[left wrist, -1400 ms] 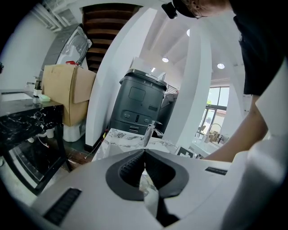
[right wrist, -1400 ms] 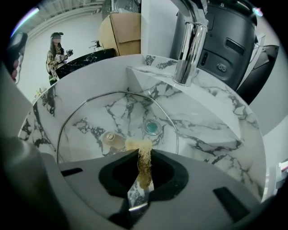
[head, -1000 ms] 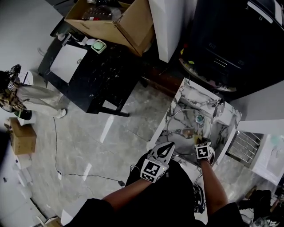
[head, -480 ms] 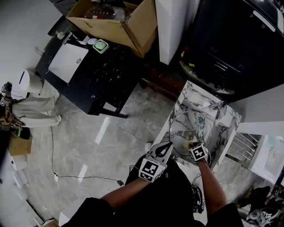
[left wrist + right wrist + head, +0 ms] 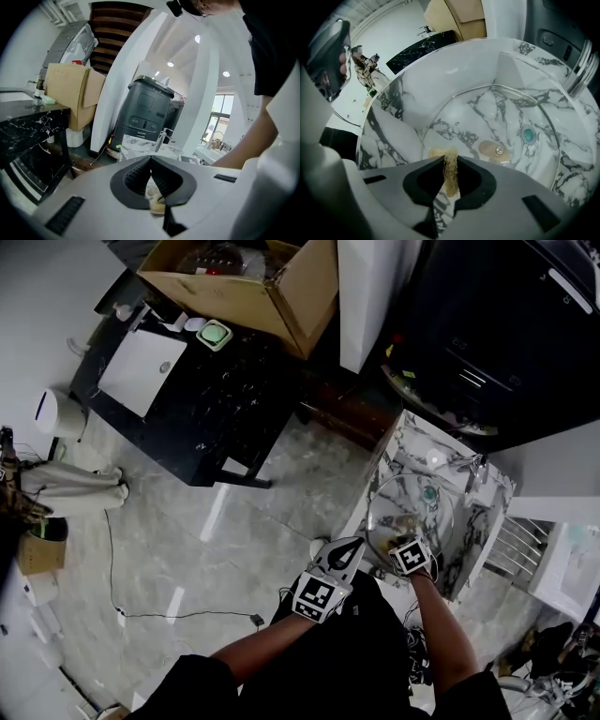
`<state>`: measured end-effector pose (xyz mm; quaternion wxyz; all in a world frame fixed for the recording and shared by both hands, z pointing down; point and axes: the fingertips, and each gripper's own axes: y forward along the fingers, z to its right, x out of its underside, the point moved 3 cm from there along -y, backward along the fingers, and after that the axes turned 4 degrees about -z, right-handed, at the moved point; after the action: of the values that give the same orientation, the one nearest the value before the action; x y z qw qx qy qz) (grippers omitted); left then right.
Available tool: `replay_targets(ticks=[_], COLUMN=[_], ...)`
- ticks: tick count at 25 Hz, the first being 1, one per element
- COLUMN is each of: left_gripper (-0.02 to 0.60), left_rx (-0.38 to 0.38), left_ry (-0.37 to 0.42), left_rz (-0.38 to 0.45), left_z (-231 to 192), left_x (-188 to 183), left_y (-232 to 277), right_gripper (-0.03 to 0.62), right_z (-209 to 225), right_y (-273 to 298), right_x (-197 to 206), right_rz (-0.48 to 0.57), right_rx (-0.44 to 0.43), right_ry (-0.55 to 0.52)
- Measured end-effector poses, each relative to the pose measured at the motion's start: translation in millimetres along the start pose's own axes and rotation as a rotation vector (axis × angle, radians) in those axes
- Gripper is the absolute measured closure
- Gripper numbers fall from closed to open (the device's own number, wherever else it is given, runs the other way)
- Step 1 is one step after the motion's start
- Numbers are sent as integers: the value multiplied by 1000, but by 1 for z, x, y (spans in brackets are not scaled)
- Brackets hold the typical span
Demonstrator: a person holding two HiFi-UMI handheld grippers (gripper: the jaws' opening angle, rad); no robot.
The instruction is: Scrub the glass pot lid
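Head view: high overhead, facing steeply down; sink (image 5: pixel 412 442) far below.
Left gripper view: low, level, facing across the room toward the tap (image 5: pixel 161 138).
Right gripper view: close above the sink (image 5: pixel 417 98), facing down onto the glass pot lid (image 5: pixel 497 117).
All three share sink (image 5: pixel 136 143), tap (image 5: pixel 472 474) (image 5: pixel 581 61), cardboard box (image 5: pixel 281 296) (image 5: pixel 65 96) (image 5: pixel 461 11).

**Clearances around the sink.** We mark the sink (image 5: pixel 389 451) as a walled pocket. The glass pot lid (image 5: pixel 394 502) fills most of its bowl and leaves only a narrow band along the walls. The faucet (image 5: pixel 472 474) blocks the far right corner. The dark appliance (image 5: pixel 506 324) and white pillar (image 5: pixel 370 296) close off the far side. The right claw (image 5: pixel 450 160) is over the lid's near edge, its jaws filled by a tan scrub pad (image 5: pixel 450 180). The left claw (image 5: pixel 151 158), jaws together, occupies the near-left corner. To the left we find open floor (image 5: pixel 187 531), crossed by a thin cable (image 5: pixel 111 559), reaching as far as the black desk (image 5: pixel 216 399).
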<state>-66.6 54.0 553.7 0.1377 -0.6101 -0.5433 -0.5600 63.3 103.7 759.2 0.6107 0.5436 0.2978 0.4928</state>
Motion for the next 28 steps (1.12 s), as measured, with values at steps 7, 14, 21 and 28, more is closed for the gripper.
replay_targets(ticks=[7, 14, 21, 28], left_gripper=[566, 565, 565, 565], left_rx=[45, 60, 94, 96], left_ry=[19, 27, 5, 161], left_rz=[-4, -9, 33, 63], left_z=[-8, -25, -30, -25], left_x=[-5, -8, -27, -48], left_y=[-1, -11, -12, -6], right_gripper=[534, 534, 534, 534], right_z=[-8, 16, 14, -19], right_y=[3, 1, -59, -140], right_x=[-35, -46, -40, -33], right_rz=[5, 55, 224, 432], right_rx=[9, 63, 171, 219], right_ry=[12, 135, 247, 355])
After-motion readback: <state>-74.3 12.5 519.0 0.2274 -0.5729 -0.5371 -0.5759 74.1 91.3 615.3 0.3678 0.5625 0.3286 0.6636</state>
